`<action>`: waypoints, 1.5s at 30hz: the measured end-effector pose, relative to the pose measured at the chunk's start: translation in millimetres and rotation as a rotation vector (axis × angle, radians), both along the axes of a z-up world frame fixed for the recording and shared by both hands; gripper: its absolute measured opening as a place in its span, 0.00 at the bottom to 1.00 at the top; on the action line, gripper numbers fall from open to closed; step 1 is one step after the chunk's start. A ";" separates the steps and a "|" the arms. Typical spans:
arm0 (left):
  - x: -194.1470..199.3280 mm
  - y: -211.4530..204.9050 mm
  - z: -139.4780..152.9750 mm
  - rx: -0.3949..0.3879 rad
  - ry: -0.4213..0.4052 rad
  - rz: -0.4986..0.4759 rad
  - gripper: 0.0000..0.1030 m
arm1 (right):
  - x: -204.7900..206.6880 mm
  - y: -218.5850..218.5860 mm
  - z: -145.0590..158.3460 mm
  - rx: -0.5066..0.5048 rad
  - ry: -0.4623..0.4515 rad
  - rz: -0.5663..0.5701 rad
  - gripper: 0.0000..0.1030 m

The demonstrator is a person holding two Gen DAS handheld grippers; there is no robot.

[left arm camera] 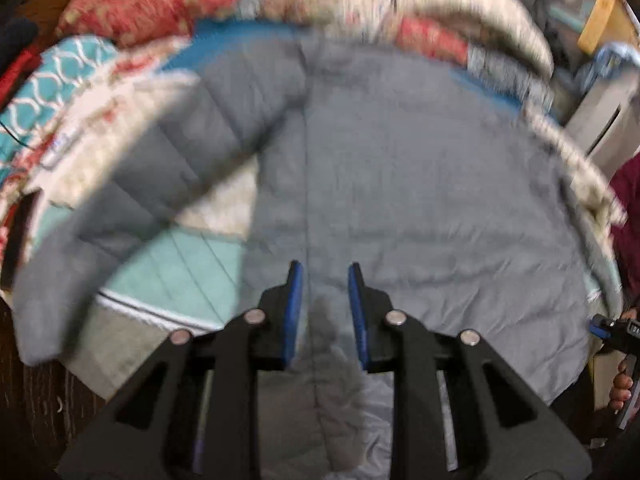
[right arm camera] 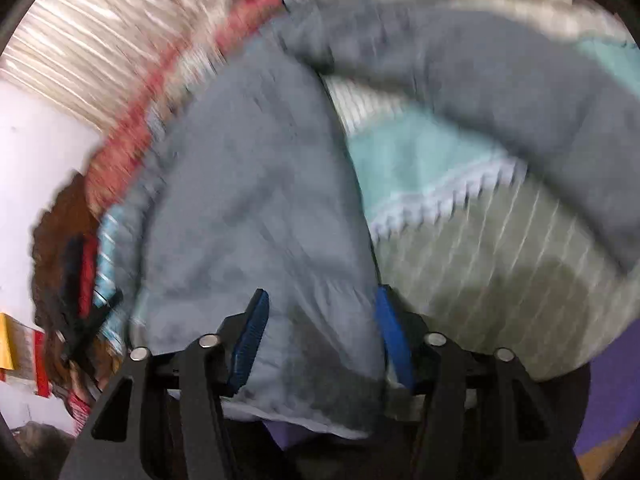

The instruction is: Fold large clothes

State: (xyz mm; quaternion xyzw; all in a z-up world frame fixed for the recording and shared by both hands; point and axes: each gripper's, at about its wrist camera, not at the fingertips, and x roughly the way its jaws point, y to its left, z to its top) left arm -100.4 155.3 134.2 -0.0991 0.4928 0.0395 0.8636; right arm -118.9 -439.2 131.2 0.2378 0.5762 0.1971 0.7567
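A large grey quilted jacket (left arm camera: 400, 184) lies spread on a bed, back up, with one sleeve (left arm camera: 132, 184) stretched out to the left. My left gripper (left arm camera: 322, 276) is open over the jacket's bottom hem near the centre seam, with grey cloth between its blue pads. My right gripper (right arm camera: 320, 304) is open over the hem at the jacket's (right arm camera: 248, 200) side edge, with cloth lying between its fingers. The other sleeve (right arm camera: 500, 80) runs across the top right of the right wrist view. The right gripper also shows at the left wrist view's right edge (left arm camera: 596, 326). Both views are motion-blurred.
The bed is covered by a patchwork quilt (left arm camera: 168, 272) in teal, cream and red. A red patterned pillow (left arm camera: 168, 0) and piled bedding lie at the far side. White furniture (left arm camera: 604, 120) stands at the right. A white wall (right arm camera: 36, 148) is left of the bed.
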 end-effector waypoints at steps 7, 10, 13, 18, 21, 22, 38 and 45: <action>-0.2 32.8 -36.9 0.093 0.153 0.124 0.27 | -30.6 -34.6 14.8 0.050 -0.118 -0.112 0.31; -7.1 30.6 -4.4 0.061 0.049 0.108 0.27 | -30.3 -72.8 27.8 0.113 -0.178 -0.222 0.35; -0.4 9.4 25.0 0.047 -0.043 0.050 0.27 | -32.6 -110.0 33.7 0.116 -0.213 -0.362 0.45; 23.7 -41.8 44.8 -0.009 -0.118 -0.064 0.36 | -35.9 -162.8 34.4 0.050 -0.239 -0.533 0.64; 32.6 -79.3 37.2 -0.038 -0.115 -0.114 0.42 | -39.4 -189.9 27.0 0.035 -0.241 -0.578 0.65; 37.9 -89.1 32.9 -0.040 -0.103 -0.128 0.45 | -38.2 -194.1 23.6 0.029 -0.239 -0.586 0.65; 67.5 -125.3 -51.6 0.104 0.106 -0.151 0.49 | -6.8 -229.2 -12.1 0.032 -0.163 -0.638 0.65; 65.3 -119.8 -49.2 0.082 0.110 -0.157 0.49 | 4.2 -208.8 4.7 0.100 -0.179 -0.564 0.15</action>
